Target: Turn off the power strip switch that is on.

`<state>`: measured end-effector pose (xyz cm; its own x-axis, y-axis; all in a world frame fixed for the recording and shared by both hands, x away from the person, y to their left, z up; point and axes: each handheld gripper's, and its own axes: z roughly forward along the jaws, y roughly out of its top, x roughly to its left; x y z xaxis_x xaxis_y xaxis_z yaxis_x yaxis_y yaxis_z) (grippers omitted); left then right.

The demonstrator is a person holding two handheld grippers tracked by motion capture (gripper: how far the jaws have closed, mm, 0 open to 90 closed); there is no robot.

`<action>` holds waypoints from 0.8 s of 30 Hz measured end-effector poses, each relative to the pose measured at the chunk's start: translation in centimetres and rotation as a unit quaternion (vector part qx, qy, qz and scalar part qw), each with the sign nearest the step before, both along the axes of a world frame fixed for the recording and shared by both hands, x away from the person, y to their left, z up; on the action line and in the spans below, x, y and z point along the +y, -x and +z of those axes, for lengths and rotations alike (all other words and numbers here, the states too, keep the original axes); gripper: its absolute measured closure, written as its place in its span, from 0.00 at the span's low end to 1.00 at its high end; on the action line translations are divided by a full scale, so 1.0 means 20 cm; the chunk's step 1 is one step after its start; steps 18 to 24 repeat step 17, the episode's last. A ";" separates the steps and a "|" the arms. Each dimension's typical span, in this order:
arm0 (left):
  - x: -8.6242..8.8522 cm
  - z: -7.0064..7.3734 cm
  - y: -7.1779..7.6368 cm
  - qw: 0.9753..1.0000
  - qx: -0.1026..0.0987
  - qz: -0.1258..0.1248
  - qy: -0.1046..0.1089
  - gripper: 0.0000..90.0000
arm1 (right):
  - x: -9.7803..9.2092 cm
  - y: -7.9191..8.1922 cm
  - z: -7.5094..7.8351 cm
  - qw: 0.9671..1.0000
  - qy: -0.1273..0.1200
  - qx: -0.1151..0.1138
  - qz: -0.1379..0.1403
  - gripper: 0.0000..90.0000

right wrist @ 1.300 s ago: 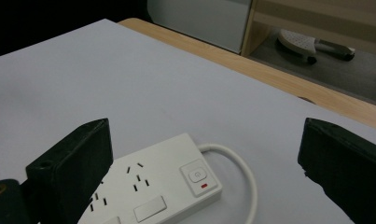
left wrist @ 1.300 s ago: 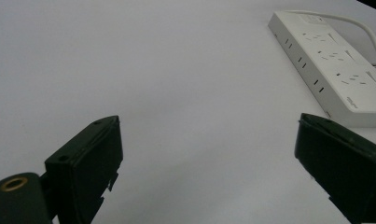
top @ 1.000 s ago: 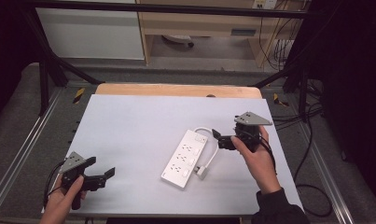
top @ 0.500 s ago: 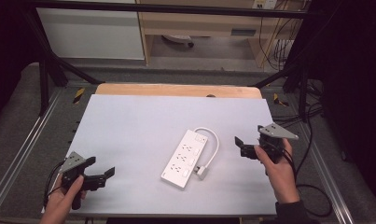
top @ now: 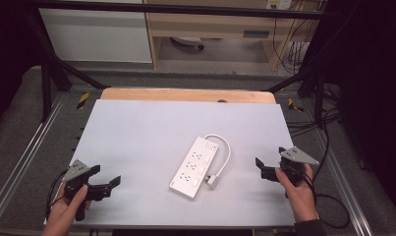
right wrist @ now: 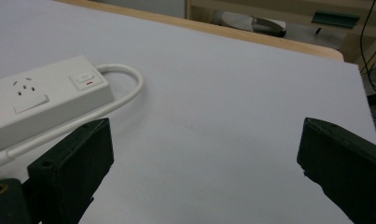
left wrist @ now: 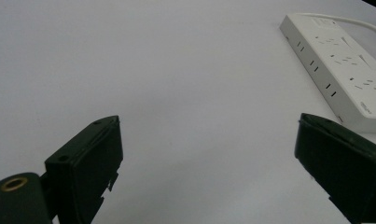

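White plastic power strip point(top: 195, 167) with its looped cord and plug lies mid-table, untouched between the empty, wide-jawed left gripper point(top: 106, 183) at 8 o'clock and right gripper point(top: 260, 167) at 4 o'clock; next likely calls for closing in.

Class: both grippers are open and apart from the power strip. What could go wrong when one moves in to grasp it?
1. The cable loops beside the power strip; the right gripper might snag it.
2. The plug lies loose and could drag.
3. The left gripper, pushing sideways, may slide the strip on the smooth table.
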<state>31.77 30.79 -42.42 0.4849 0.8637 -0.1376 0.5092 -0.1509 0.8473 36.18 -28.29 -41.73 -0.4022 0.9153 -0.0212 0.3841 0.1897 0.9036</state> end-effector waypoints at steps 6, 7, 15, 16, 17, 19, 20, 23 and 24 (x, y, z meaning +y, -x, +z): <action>0.00 0.00 0.00 1.000 -0.001 -0.001 0.000 0.08 | 0.03 -0.01 -0.07 1.000 -0.002 0.018 0.012 0.04; 0.00 0.00 0.00 1.000 -0.001 -0.001 0.000 0.08 | 0.03 -0.02 -0.08 1.000 -0.002 0.022 0.014 0.04; 0.00 0.00 0.00 1.000 0.000 -0.003 -0.002 0.08 | 0.11 -0.06 -0.17 0.997 0.019 0.071 0.035 0.03; 0.00 0.00 0.00 1.000 0.000 -0.003 -0.003 0.08 | 0.12 -0.06 -0.18 0.996 0.027 0.076 0.032 0.03; 0.00 0.00 0.00 1.000 0.000 -0.003 -0.003 0.08 | 0.12 -0.07 -0.19 0.995 0.032 0.087 0.025 0.03; 0.00 0.00 0.00 1.000 0.000 -0.003 -0.003 0.08 | 0.12 -0.07 -0.19 0.995 0.032 0.087 0.025 0.03; 0.00 0.00 0.00 1.000 0.000 -0.003 -0.003 0.08 | 0.12 -0.07 -0.19 0.995 0.032 0.087 0.025 0.03; 0.00 0.00 0.00 1.000 0.000 -0.003 -0.003 0.08 | 0.12 -0.07 -0.19 0.995 0.032 0.087 0.025 0.03; 0.00 0.00 0.00 1.000 0.000 -0.003 -0.003 0.08 | 0.12 -0.07 -0.19 0.995 0.032 0.087 0.025 0.03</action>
